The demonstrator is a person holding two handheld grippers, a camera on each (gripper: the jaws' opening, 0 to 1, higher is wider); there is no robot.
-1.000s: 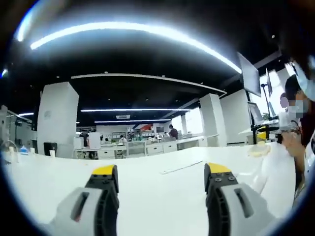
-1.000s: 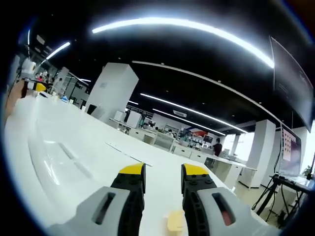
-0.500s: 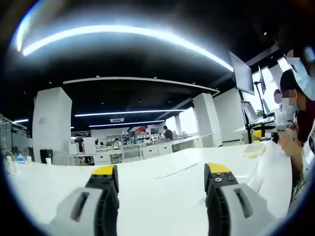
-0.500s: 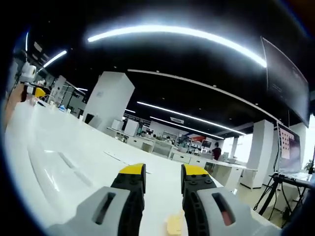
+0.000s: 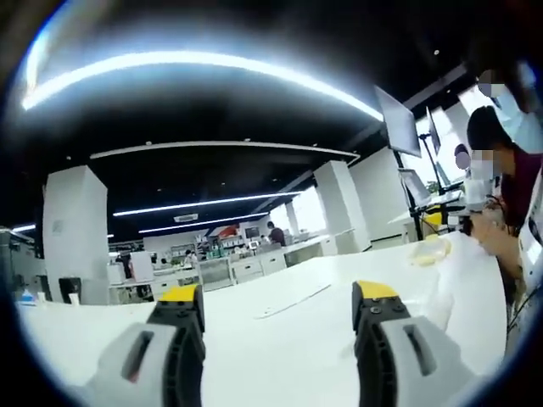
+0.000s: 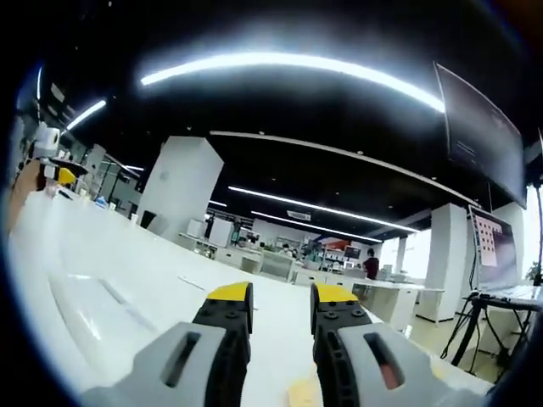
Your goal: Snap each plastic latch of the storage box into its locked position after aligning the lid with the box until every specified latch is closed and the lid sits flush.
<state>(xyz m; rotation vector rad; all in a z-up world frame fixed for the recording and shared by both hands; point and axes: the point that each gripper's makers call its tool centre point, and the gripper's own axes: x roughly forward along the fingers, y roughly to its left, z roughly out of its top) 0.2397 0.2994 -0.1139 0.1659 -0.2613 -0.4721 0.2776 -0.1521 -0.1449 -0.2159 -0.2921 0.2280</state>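
Left gripper view: left gripper (image 5: 278, 309) points along a white table (image 5: 280, 348), jaws spread wide with bare tabletop between the yellow tips, gripping nothing. A thin flat strip (image 5: 293, 300) lies on the table ahead, past the jaws. At the far right edge of the table sits a person (image 5: 509, 186), hands at the table beside a pale yellowish round thing (image 5: 428, 252). A monitor (image 5: 399, 123) hangs upper right. Storage box cannot be made out here.

Right gripper view: right gripper (image 6: 281, 298) points low over the white surface, jaws drawn near together with a narrow gap, nothing between the tips. A pale yellow piece (image 6: 302, 393) sits low between the jaw bodies. To the left lies a clear, glossy plastic surface (image 6: 93, 305), seemingly the lid, flat on the table. White pillar (image 6: 176, 191) and a dark screen (image 6: 479, 127) behind.
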